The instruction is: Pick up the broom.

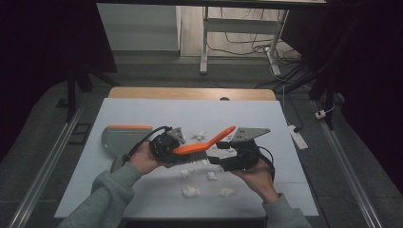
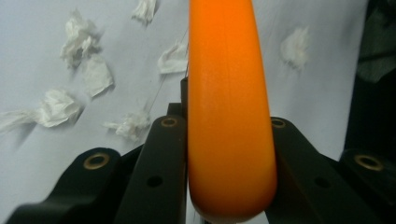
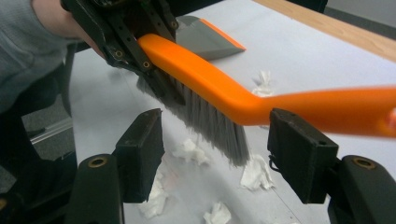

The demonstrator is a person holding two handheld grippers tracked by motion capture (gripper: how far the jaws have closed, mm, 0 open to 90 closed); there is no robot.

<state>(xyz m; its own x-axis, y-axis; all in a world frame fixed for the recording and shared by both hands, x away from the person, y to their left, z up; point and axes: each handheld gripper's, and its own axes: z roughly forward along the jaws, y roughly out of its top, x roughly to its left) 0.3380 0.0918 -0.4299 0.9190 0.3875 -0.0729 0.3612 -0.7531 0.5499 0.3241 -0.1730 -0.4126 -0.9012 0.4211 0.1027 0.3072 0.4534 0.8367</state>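
Note:
An orange hand brush (image 1: 205,142) with grey bristles hangs tilted above the white table (image 1: 142,111), its handle pointing up and to the right. My left gripper (image 1: 175,150) is shut on the brush's head end; the orange body (image 2: 229,116) sits tight between its jaws. My right gripper (image 1: 219,159) stands open just right of it. In the right gripper view the bristles (image 3: 210,121) and handle (image 3: 327,109) lie a little beyond my open jaws, and the left gripper (image 3: 126,42) holds the brush at the upper left. Several crumpled paper scraps (image 1: 190,191) lie on the table.
A grey dustpan with an orange edge (image 1: 119,136) lies on the table's left side, behind the left hand, and its blade (image 3: 205,37) shows past the brush. More scraps (image 2: 56,107) (image 3: 254,172) lie under the brush. Desk legs and cables (image 1: 266,45) lie beyond the table.

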